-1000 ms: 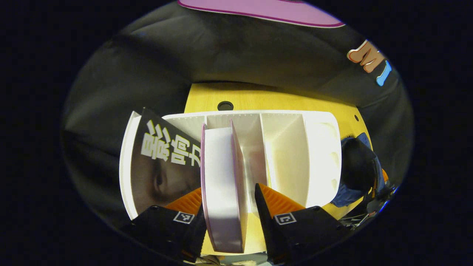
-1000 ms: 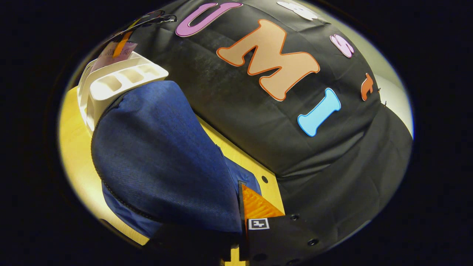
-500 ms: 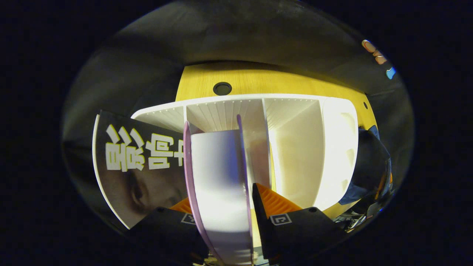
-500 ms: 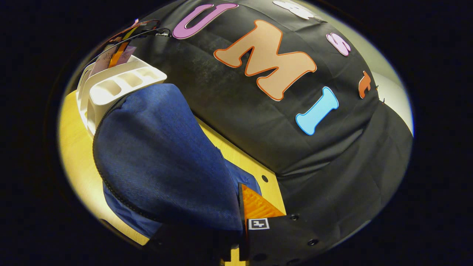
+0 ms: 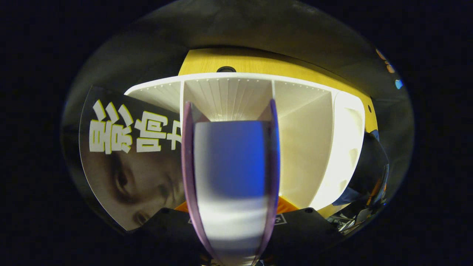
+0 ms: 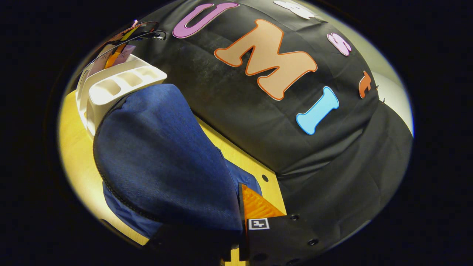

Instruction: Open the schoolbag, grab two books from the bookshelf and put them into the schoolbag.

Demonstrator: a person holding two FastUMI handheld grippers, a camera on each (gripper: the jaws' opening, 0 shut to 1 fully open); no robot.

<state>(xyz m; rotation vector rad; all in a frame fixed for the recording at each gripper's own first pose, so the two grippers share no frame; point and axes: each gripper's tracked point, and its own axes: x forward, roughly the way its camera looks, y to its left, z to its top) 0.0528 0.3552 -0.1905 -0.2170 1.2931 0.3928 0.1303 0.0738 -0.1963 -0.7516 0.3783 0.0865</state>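
Note:
A thick purple-covered book (image 5: 231,159) stands in the white bookshelf (image 5: 306,140), its page edges facing me. My left gripper (image 5: 231,207) reaches down over it, one finger against each cover, and is shut on it. To its left a black book (image 5: 129,155) with a face on its cover leans in the end compartment. In the right gripper view the dark blue schoolbag (image 6: 159,159) bulges upward, and my right gripper (image 6: 239,190) is shut on its fabric. One finger (image 6: 258,207) shows; the cloth hides the other. The bag (image 5: 369,162) also sits just right of the shelf.
Shelf and bag stand on a yellow wooden table (image 6: 74,147) with small round holes near its back edge. The black cloth wall (image 6: 332,166) hangs close behind. The shelf's end (image 6: 118,79) with small cubbies touches the bag's far side. The shelf's right compartments hold nothing.
My left gripper has sunk further over the purple book, which now looms much larger between the fingers. The right gripper and the bag have hardly moved.

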